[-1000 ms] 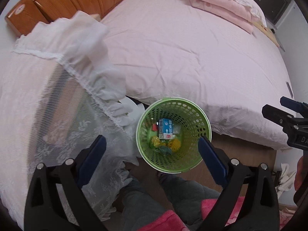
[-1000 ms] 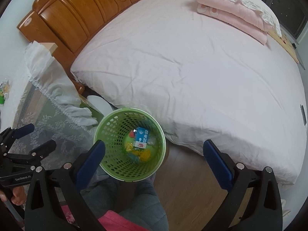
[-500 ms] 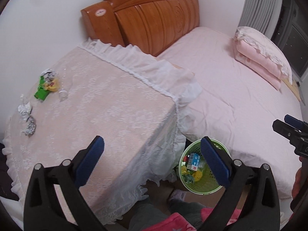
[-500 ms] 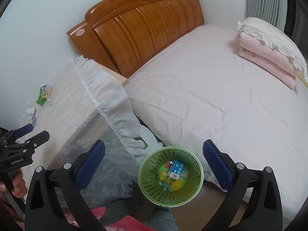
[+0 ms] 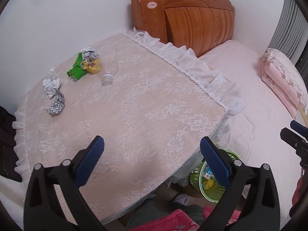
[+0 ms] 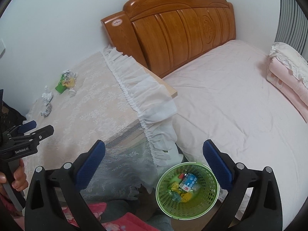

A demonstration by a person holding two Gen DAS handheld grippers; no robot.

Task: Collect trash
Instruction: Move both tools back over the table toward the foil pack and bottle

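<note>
Trash lies at the far left of a lace-covered table [image 5: 134, 115]: a green wrapper [image 5: 76, 70], a yellow wrapper [image 5: 93, 65], a crumpled paper ball [image 5: 89, 53], a clear plastic bottle [image 5: 110, 69], white paper [image 5: 51, 83] and crumpled foil [image 5: 55, 105]. My left gripper [image 5: 152, 159] hangs open above the table's near edge, holding nothing. My right gripper [image 6: 154, 161] is open and empty over the green basket [image 6: 165, 202], which holds a blue carton [image 6: 188, 182] and wrappers. In the left wrist view the basket [image 5: 211, 190] peeks out below the table corner.
A bed with a pink sheet [image 6: 240, 104] and wooden headboard [image 6: 181, 30] fills the right side. Folded pink bedding [image 6: 288, 79] lies at its far end. The person's knees and a pink garment [image 6: 123, 223] sit below the grippers. A white wall backs the table.
Both grippers rose and swung left from above the basket; the tabletop with its trash came into view. The basket slid to the lower right. Both stayed open and empty.
</note>
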